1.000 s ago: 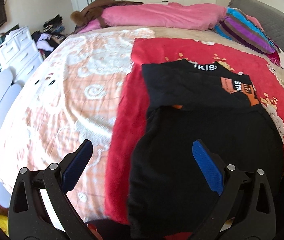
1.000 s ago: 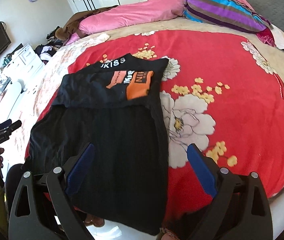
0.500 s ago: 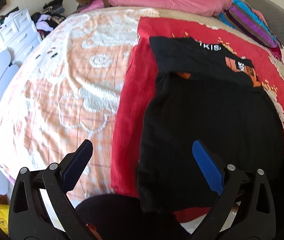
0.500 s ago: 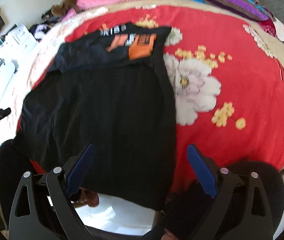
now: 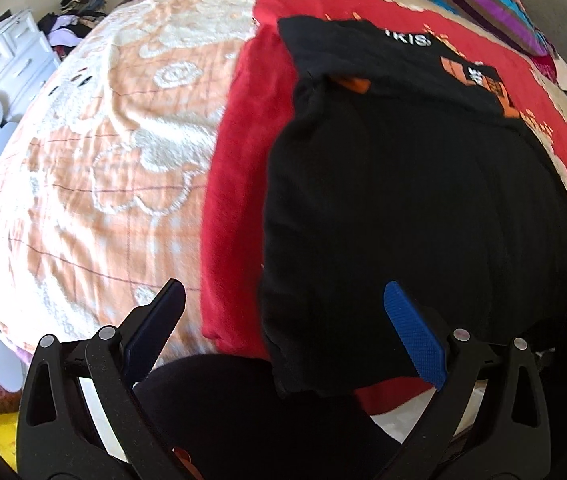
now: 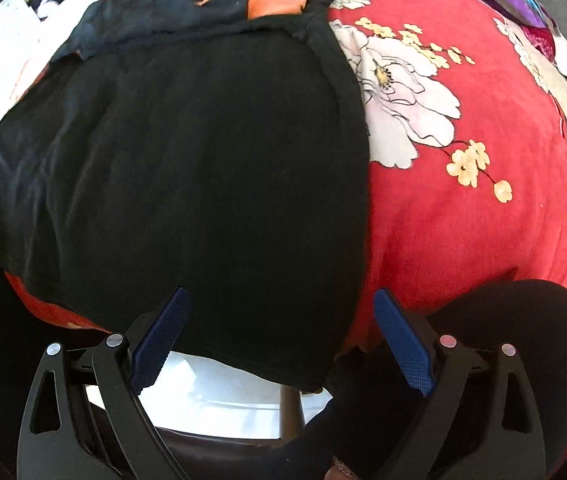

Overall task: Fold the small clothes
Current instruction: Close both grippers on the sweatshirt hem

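Note:
A black T-shirt (image 5: 411, 200) with an orange and white print lies flat on a red flowered blanket (image 5: 235, 160), its top part folded down over the body. Its hem hangs over the bed's near edge. My left gripper (image 5: 283, 316) is open and empty, just above the hem's left corner. The shirt also shows in the right wrist view (image 6: 187, 152). My right gripper (image 6: 279, 324) is open and empty, low over the hem near its right corner.
An orange and cream blanket (image 5: 103, 140) covers the bed's left side. A striped pillow (image 5: 491, 12) lies at the head. A white dresser (image 5: 7, 60) stands to the left. The person's dark-clothed legs (image 6: 503, 340) are at the bed's edge.
Both grippers have dropped lower and closer to the shirt's hem at the bed's near edge. Both stay open. The shirt has not moved.

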`<state>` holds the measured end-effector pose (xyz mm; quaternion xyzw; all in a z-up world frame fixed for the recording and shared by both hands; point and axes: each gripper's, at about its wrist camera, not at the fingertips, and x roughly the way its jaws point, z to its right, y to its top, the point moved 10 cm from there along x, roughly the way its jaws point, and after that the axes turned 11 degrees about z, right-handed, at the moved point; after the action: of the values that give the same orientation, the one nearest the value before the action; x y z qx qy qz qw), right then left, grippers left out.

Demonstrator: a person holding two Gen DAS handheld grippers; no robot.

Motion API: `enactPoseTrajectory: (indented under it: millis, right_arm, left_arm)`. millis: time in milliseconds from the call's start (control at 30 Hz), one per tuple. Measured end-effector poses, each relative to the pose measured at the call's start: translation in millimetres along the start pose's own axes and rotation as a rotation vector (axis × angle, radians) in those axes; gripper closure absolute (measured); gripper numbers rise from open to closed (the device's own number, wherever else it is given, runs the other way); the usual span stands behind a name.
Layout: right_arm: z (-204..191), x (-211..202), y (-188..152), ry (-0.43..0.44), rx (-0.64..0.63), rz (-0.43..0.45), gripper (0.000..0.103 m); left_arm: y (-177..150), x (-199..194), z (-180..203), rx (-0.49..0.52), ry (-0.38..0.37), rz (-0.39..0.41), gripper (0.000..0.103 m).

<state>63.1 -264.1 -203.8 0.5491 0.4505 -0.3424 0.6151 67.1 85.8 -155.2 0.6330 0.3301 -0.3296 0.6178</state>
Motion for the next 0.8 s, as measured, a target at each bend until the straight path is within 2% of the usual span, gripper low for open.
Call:
enactPoseTrajectory:
  millis: [67, 100, 133, 200, 233, 267, 300, 333, 400, 467, 667, 733, 800]
  right_arm:
    - [-3, 4, -5, 0.01, -0.012, -0.023, 0.013]
    - [-5, 5, -6, 0.029, -0.011, -0.027, 0.028]
    - [-6, 4, -6, 0.047, -0.002, -0.028, 0.037]
    - [-5, -1, -4, 0.079, 0.024, -0.004, 0.062]
    - [-6, -6, -2, 0.099, 0.036, 0.016, 0.072]
    - [-5, -9, -1, 0.11, 0.045, 0.031, 0.086]
    - [-7, -16, 3, 0.147, 0.057, 0.062, 0.095]
    - [-10, -22, 6, 0.188, 0.066, 0.089, 0.098]
    - [-17, -37, 15, 0.258, 0.071, 0.164, 0.099]
    - [-19, -42, 22, 0.258, 0.058, 0.193, 0.099]
    - [-10, -24, 21, 0.214, 0.1, 0.129, 0.097]
    - [-5, -21, 19, 0.181, 0.118, 0.104, 0.081]
    - [3, -17, 12, 0.128, 0.138, 0.077, 0.047]
  left_arm:
    - [-3, 1, 1, 0.004, -0.003, -0.016, 0.009]
    - [-4, 2, 1, 0.005, -0.008, -0.023, 0.01]
    - [-4, 3, 2, 0.006, -0.011, -0.027, 0.01]
    - [-6, 5, 3, 0.007, -0.018, -0.04, 0.011]
    - [-7, 6, 3, 0.007, -0.022, -0.043, 0.014]
    - [-7, 7, 4, 0.003, -0.031, -0.044, 0.025]
    - [-9, 7, 5, -0.004, -0.047, -0.048, 0.035]
    - [-10, 8, 5, -0.008, -0.056, -0.052, 0.039]
    - [-13, 9, 8, -0.016, -0.082, -0.06, 0.051]
    - [-14, 9, 13, -0.01, -0.107, -0.063, 0.055]
    - [-19, 15, 20, 0.015, -0.119, -0.096, 0.056]
    - [-22, 19, 22, 0.022, -0.118, -0.116, 0.055]
    - [-24, 21, 24, 0.036, -0.119, -0.131, 0.055]
